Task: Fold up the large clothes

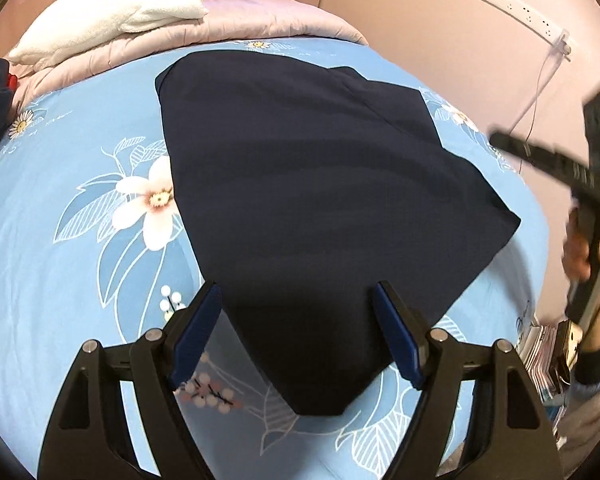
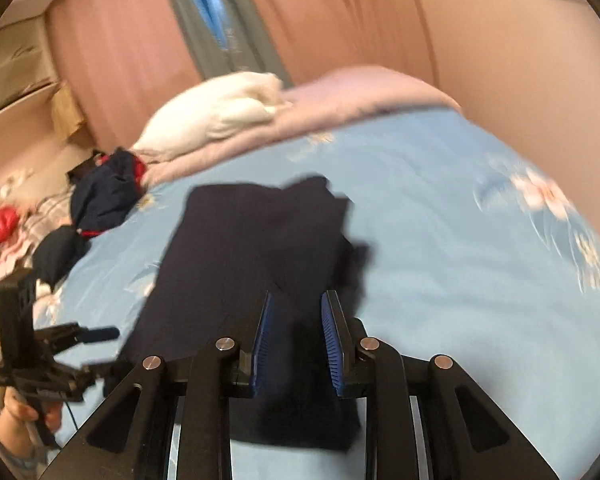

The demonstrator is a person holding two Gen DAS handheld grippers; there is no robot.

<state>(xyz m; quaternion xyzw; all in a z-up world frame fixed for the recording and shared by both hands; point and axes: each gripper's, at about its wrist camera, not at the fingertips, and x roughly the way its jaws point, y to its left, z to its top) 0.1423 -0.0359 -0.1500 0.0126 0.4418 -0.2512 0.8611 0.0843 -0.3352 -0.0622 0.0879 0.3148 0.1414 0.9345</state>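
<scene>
Lying folded on the blue floral bedsheet (image 1: 60,208): navy garment (image 1: 320,184), looking soft, light, limp. Hovering wide open, empty, over its near corner: left gripper (image 1: 298,334). Partly closing around a dark fold, contact unclear through blur: right gripper (image 2: 298,336). Gripping corners probably working best.

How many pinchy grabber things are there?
2. The left gripper is open over the near end of the dark garment. The right gripper is by its right side. None seem hidden.
</scene>
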